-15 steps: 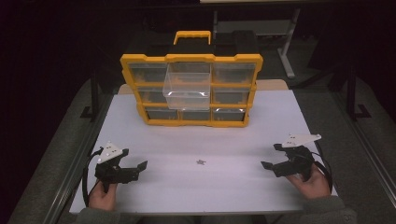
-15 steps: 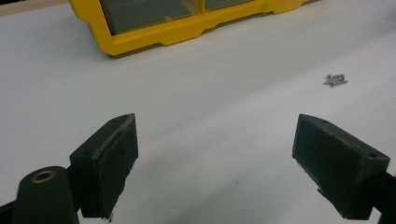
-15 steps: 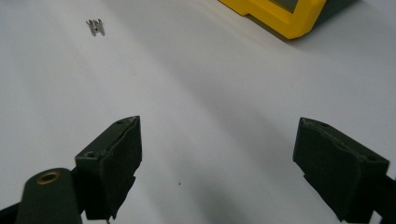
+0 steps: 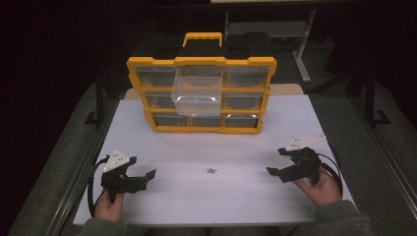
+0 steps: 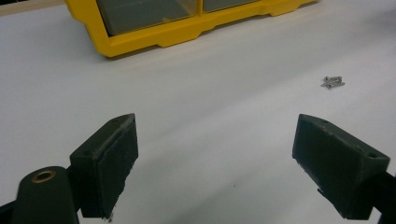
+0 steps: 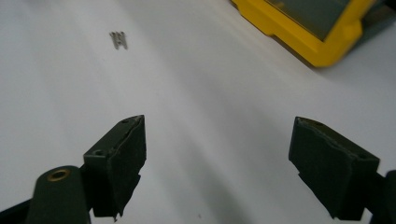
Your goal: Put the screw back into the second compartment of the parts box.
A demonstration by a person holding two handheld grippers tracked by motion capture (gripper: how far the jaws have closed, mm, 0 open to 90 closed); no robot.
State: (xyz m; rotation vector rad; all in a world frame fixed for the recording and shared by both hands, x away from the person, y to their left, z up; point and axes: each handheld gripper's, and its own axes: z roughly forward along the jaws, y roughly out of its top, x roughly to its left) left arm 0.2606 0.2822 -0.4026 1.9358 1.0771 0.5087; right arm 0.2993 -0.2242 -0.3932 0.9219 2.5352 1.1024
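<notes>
— What lay between the two hands?

— A small heap of screws, thin grey metal with tiny heads, lay loose on the white table, about midway between the grippers and apart from both. In the left gripper view the screws sat far off to the upper right; in the right gripper view the screws sat to the upper left.

— And the grippers?

— The left gripper rested low near the table's front left corner, its jaws wide apart and holding nothing. The right gripper sat near the front right, jaws likewise spread and empty. The jaws were black blocks with slanted tips and rough, matte faces. Each gripper carried a pale three-cornered plate on top.

— What stood behind?

— A parts organizer of yellow plastic with a black back and a yellow carrying handle stood upright at the far side of the table. It held three rows of see-through drawers. One clear drawer in the middle column was pulled well out, boxy and glossy; I could not tell whether anything lay in it, nor in the shut ones.

— The tabletop itself?

— Smooth, flat and matte.
</notes>
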